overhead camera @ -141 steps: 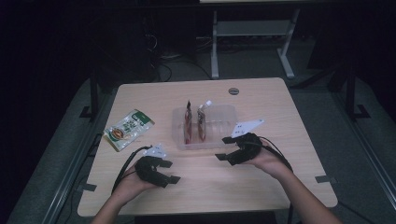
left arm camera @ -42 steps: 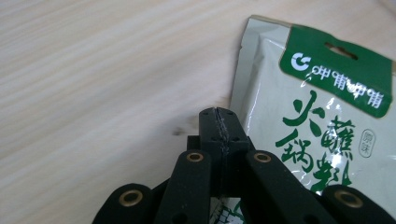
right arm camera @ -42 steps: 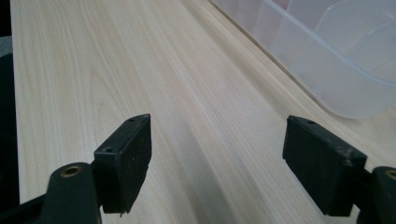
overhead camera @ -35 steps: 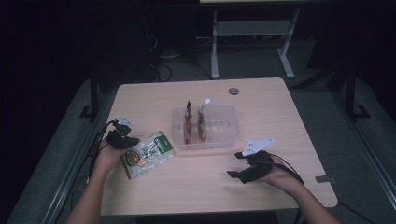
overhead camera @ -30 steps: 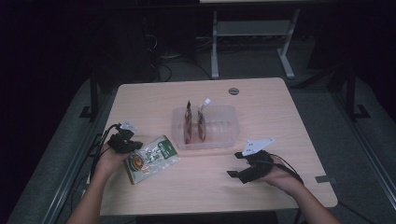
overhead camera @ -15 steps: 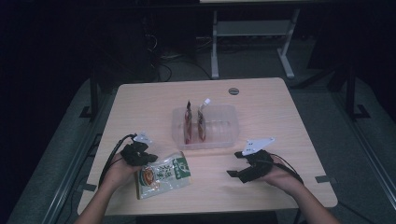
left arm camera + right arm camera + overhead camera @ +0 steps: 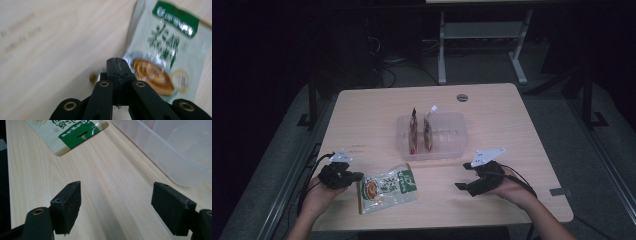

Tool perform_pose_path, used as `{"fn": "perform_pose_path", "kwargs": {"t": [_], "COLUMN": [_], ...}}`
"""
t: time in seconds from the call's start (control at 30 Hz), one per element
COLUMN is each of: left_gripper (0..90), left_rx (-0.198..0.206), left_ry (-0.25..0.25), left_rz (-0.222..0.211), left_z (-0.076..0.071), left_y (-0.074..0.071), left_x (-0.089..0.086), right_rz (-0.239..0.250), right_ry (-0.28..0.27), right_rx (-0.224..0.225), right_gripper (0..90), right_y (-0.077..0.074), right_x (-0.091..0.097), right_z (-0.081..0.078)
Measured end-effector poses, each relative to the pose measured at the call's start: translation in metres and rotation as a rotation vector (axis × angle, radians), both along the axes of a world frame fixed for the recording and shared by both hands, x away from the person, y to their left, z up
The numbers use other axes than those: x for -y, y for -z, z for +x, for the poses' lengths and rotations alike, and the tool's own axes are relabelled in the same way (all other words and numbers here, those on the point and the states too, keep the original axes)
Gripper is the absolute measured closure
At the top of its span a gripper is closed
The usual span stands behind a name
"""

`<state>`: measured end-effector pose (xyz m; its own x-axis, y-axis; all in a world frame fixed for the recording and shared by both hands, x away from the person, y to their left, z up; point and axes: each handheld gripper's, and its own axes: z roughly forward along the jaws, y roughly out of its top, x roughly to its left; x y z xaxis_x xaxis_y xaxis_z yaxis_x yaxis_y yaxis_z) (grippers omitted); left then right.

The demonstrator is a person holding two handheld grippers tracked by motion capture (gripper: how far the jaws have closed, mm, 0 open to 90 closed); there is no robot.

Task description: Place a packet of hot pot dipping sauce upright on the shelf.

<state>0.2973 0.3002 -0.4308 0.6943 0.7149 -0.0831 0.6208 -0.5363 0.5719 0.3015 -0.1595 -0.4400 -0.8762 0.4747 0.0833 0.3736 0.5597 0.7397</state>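
Item: one flat snack pouch, pale foil-film with a green header band and a printed bowl picture, lying at the lower left of the high view on the desk, just beside the left gripper. In the left gripper view the two black fingers are pressed fully together with the pouch's edge at their tip; the picture is blurred there, so whether a corner of film is pinched between them cannot be told for certain. Handling, as judged: light, soft, crinkly and slick; the body will sag and fold if lifted flat, so the stiffer sealed edge or the green header with its hang-slot is the place to take hold, pinched firmly. Right gripper, lower right of the high view: fingers spread wide and holding nothing, hovering over bare desk, the pouch's green end at the upper left of its own view and a clear plastic tub at the upper right. Farther back, centre of the high view: that tub with two dark sachets standing upright inside it. Change since the frames just over a second ago: pouch and left gripper have travelled together from the left desk edge toward the bottom centre, the pouch turning somewhat; the right gripper has kept its place and its spread.
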Motion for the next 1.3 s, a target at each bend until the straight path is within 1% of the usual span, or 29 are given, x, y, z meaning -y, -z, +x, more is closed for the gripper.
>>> {"fn": "perform_pose_path", "kwargs": {"t": [0.07,0.13,0.17,0.23,0.3,0.47,0.53,0.63,0.7,0.73,0.77,0.83,0.9,0.97,1.0,1.03,1.07,1.1,1.17,1.2,1.3], "left_gripper": [89.8,89.8,89.8,89.8,89.8,89.8,89.8,89.8,89.8,89.8,89.8,89.8,89.8,89.7,89.6,86.3,83.7,81.3,72.8,66.0,57.3], "left_rx": [-0.027,-0.028,-0.030,-0.040,-0.046,-0.055,-0.060,-0.080,-0.081,-0.089,-0.090,-0.099,-0.100,-0.091,-0.082,-0.064,-0.055,-0.031,-0.001,0.010,0.019], "left_ry": [0.017,0.023,0.030,0.041,0.060,0.086,0.092,0.125,0.143,0.154,0.163,0.186,0.215,0.239,0.246,0.247,0.241,0.244,0.253,0.259,0.287], "left_rz": [0.005,0.005,-0.006,-0.014,-0.008,-0.034,-0.058,-0.077,-0.084,-0.090,-0.101,-0.109,-0.104,-0.100,-0.092,-0.088,-0.101,-0.123,-0.118,-0.119,-0.126], "left_z": [-0.001,-0.001,0.000,0.001,0.001,0.001,0.000,-0.001,-0.003,-0.004,-0.006,-0.009,-0.012,-0.014,-0.013,-0.012,-0.012,-0.010,-0.005,-0.003,0.005], "left_y": [0.007,0.008,0.008,0.011,0.013,0.016,0.017,0.018,0.019,0.019,0.019,0.020,0.020,0.019,0.018,0.015,0.014,0.011,0.008,0.007,0.008], "left_x": [0.001,0.003,0.005,0.010,0.015,0.030,0.037,0.055,0.065,0.071,0.078,0.089,0.098,0.105,0.106,0.107,0.107,0.109,0.112,0.114,0.118], "right_rz": [-0.001,-0.003,-0.003,-0.002,-0.005,-0.005,-0.005,-0.007,-0.008,-0.009,-0.008,-0.007,-0.006,-0.007,-0.007,-0.007,-0.005,-0.005,-0.006,-0.006,-0.008], "right_ry": [-0.003,0.000,-0.006,-0.009,-0.007,-0.008,-0.005,-0.002,0.002,0.001,0.003,0.011,0.010,0.016,0.018,0.017,0.015,0.019,0.021,0.022,0.021], "right_rx": [0.003,-0.003,0.004,0.000,-0.004,-0.004,-0.003,-0.001,-0.002,-0.001,-0.001,-0.008,-0.003,-0.007,-0.007,-0.006,0.001,-0.003,-0.006,-0.010,-0.010], "right_gripper": [23.5,23.5,23.5,23.5,23.5,23.5,23.5,23.5,23.5,23.5,23.5,23.5,23.5,23.5,23.5,23.6,23.5,23.5,23.5,23.6,23.5], "right_y": [0.000,-0.001,0.000,0.000,0.001,0.001,0.001,0.001,0.001,0.001,0.001,0.001,0.001,0.001,0.001,0.001,0.001,0.001,0.001,0.001,0.001], "right_x": [-0.001,-0.002,-0.003,-0.003,-0.003,-0.002,-0.002,-0.002,-0.001,0.000,0.000,0.000,0.001,0.002,0.002,0.003,0.003,0.003,0.004,0.004,0.003], "right_z": [0.000,0.000,0.000,0.001,0.001,0.001,0.001,0.001,0.002,0.002,0.002,0.002,0.003,0.003,0.003,0.003,0.003,0.003,0.003,0.003,0.004]}}
